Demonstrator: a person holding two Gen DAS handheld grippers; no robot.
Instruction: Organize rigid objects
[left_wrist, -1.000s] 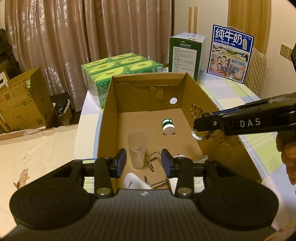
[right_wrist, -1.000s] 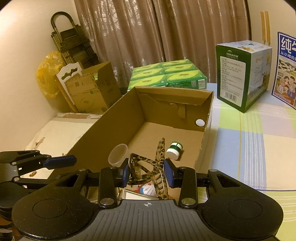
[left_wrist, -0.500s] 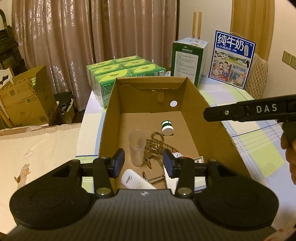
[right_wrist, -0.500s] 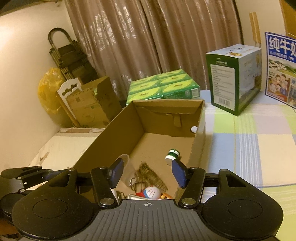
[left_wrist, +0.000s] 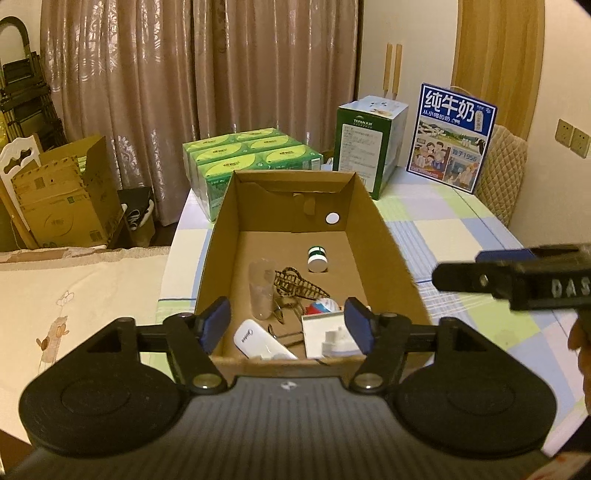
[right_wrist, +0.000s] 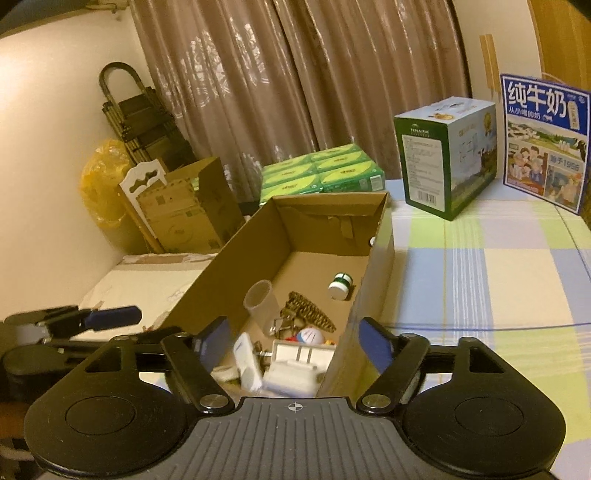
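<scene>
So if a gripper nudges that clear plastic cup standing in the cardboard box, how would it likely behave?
The clear plastic cup looks thin-walled and empty, so it is probably very light. It stands upright, taller than it is wide, so a sideways push would likely tip it toward the patterned hair clip beside it. Once down, its round body may roll, and a firm pinch might flex the wall.

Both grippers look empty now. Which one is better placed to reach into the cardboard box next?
Probably left. The left gripper is open and centred over the cardboard box; the right gripper, also open, straddles the box's right wall, off to one side.
</scene>
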